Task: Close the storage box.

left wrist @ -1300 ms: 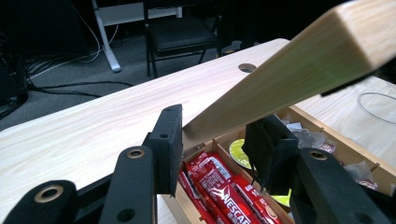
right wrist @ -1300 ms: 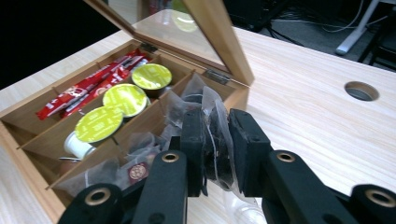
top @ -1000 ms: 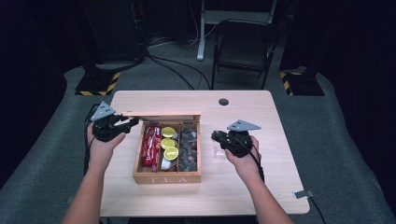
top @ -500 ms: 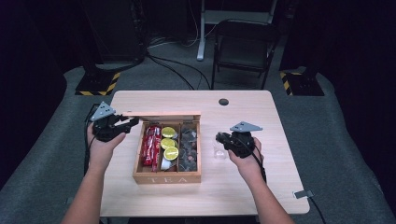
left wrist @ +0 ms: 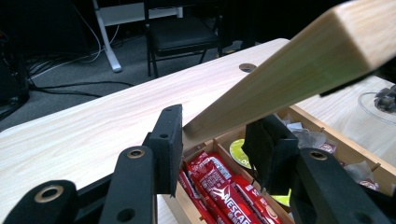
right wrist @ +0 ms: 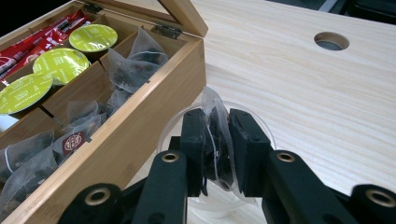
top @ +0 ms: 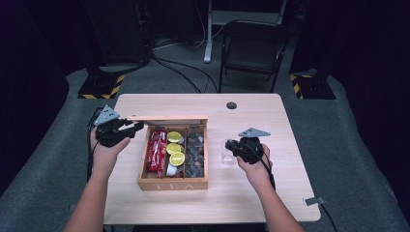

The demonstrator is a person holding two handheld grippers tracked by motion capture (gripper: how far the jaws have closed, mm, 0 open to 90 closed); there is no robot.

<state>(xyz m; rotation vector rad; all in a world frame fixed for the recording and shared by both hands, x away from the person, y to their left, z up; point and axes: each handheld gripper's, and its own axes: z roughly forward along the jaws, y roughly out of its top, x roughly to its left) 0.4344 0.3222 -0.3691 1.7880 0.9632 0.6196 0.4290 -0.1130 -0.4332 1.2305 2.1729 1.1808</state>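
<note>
Dark room, cables and a folding chair point(top: 254, 46) past the far edge; light wooden desk point(top: 251, 193) with a round cable hole point(top: 231, 105) near its far side.

Wooden tea box point(top: 173, 184) sits left of centre on the desk, 3 compartments running near to far: red stick sachets point(top: 155, 149) on the left, green-lidded capsules point(top: 176, 158) in the middle, mesh tea bags point(top: 196, 153) on the right.

Left gripper point(top: 126, 127): jaws together, clamped on the left edge of the box lid point(left wrist: 299, 65). Lid stands raised on its hinges at the far wall of the box. Reason, as I read it: the lid would drop shut unheld, so this hand props it to leave the compartments reachable.

Right gripper point(right wrist: 216, 140): jaws clamped on 1 pyramid tea bag point(right wrist: 215, 135), pinched flat between the pads. It hangs directly over a clear glass cup point(top: 227, 153), which stands just right of the box, touching or nearly touching its wall; I cannot tell which. Bag's lower corner looks to be at or inside the rim.

Cup placed close to the tea-bag compartment, likely to keep the carry short. Judgement: the bag is about to go into the cup; release not yet made.
</note>
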